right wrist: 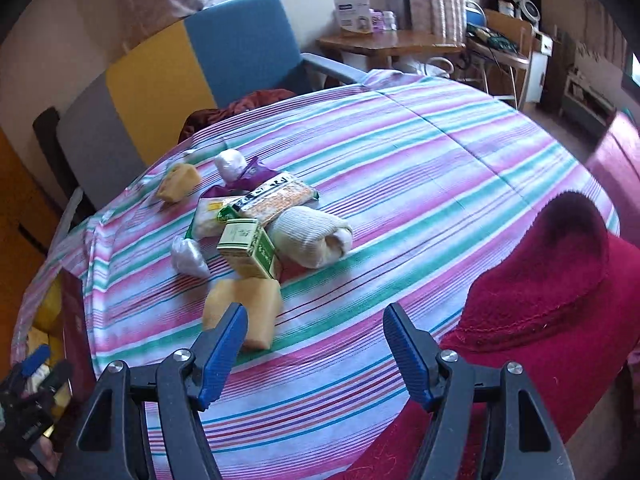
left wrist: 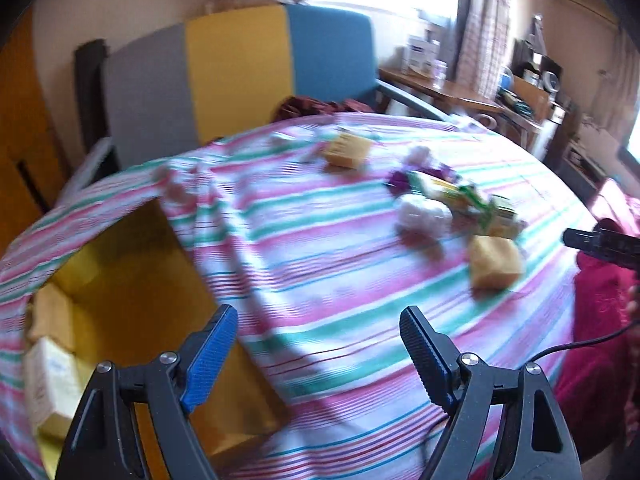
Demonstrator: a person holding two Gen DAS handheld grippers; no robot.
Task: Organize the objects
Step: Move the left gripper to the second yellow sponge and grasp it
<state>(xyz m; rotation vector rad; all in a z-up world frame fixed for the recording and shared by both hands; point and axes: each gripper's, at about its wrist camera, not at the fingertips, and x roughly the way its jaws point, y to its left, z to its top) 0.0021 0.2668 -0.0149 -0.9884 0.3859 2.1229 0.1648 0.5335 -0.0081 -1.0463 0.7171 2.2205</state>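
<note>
- Spongy yellow block (right wrist: 244, 312) sits just ahead of the right gripper (right wrist: 316, 346), fingers apart, empty.
- Left gripper (left wrist: 318, 354) gapes too, yellow box (left wrist: 132, 280) left of its fingers.

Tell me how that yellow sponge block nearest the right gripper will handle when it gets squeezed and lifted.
The sponge block looks soft and porous, so it will probably compress between the right gripper pads. It seems light for its size. Its flat faces rest on the striped cloth, so it is unlikely to roll.
</note>
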